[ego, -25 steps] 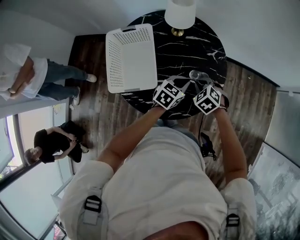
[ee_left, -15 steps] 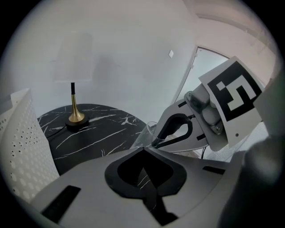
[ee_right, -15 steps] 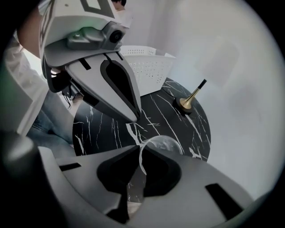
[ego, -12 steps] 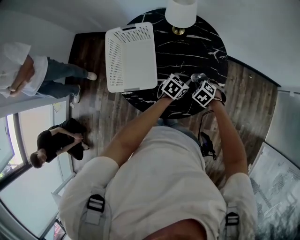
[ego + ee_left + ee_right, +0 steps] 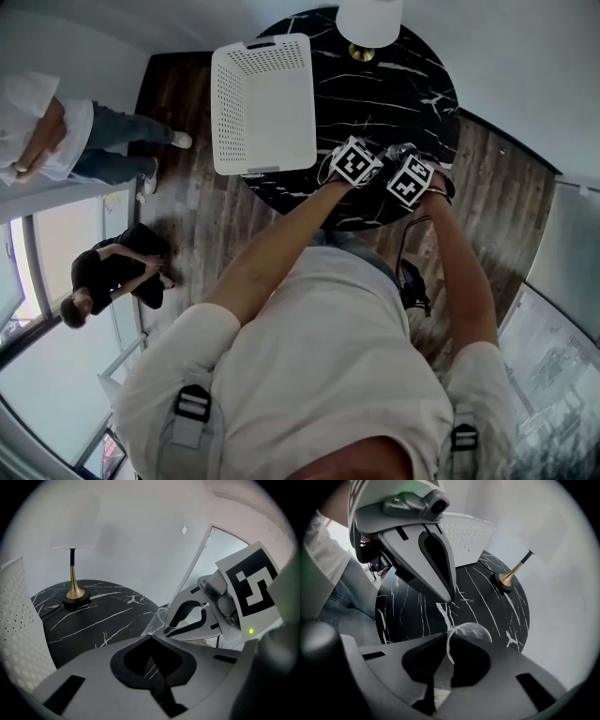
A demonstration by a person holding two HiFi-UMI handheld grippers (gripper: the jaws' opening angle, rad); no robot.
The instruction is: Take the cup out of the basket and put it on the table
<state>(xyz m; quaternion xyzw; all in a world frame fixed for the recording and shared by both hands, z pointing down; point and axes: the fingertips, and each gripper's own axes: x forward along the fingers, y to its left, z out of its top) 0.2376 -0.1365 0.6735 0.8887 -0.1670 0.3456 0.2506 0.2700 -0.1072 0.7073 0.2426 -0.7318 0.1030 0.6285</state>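
Grippers drew together beside the white perforated basket [image 5: 232, 108]. Now right gripper [image 5: 446, 637] pinches the clear glass cup [image 5: 474, 631]; left gripper [image 5: 151, 638] closed, empty. The person should lower it upright.

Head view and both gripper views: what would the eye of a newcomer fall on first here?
First, the two tools meet over the near right part of the round black marble table: the right tool is shut on the rim of a clear cup, and the left tool, shut and empty, is close beside it. Next comes the big white perforated basket, which hangs over the table's left edge, and the white-shaded lamp at the far edge.
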